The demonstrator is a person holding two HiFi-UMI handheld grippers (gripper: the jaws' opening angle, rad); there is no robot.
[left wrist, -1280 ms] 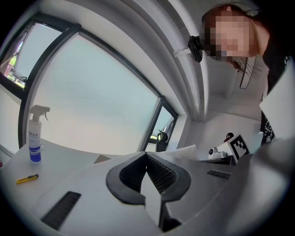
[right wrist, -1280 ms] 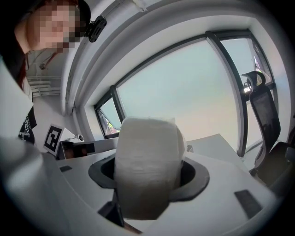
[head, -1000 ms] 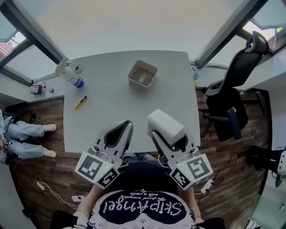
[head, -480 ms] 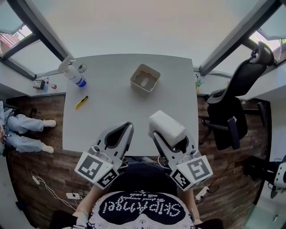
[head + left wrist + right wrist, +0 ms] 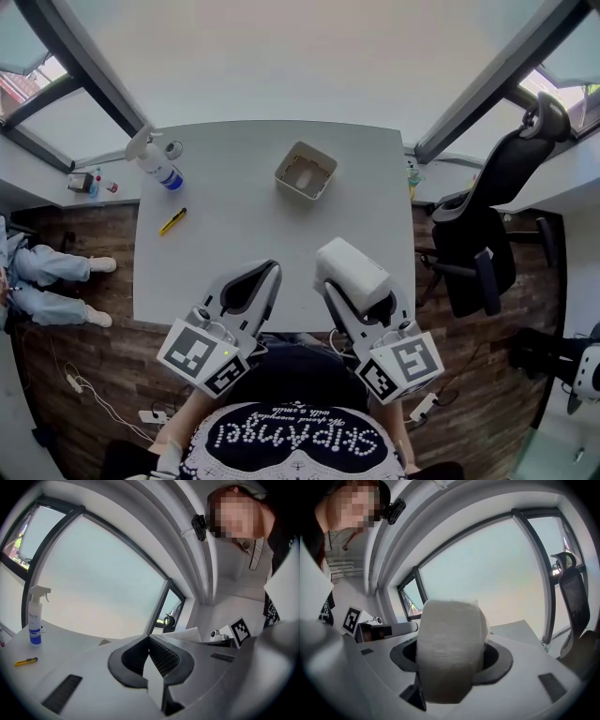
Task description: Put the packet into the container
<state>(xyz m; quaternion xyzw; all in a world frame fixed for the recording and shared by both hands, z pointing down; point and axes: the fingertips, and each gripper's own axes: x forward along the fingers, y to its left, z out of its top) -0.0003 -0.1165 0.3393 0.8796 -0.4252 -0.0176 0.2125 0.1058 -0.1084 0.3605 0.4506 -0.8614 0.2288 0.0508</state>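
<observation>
My right gripper (image 5: 350,284) has its jaws clamped on the white packet (image 5: 450,648). My left gripper (image 5: 263,273), just beside it, has its jaws pressed together on nothing. The container (image 5: 295,187) stands well ahead across the tabletop (image 5: 234,239), with a spray bottle (image 5: 155,161) and a yellow pen (image 5: 172,221) off to the left.

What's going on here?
A person holds two grippers over the near edge of the table. The right gripper is shut on a white packet, held in the air. The left gripper is shut and empty. The container sits farther back on the table; the packet isn't in it yet.
</observation>
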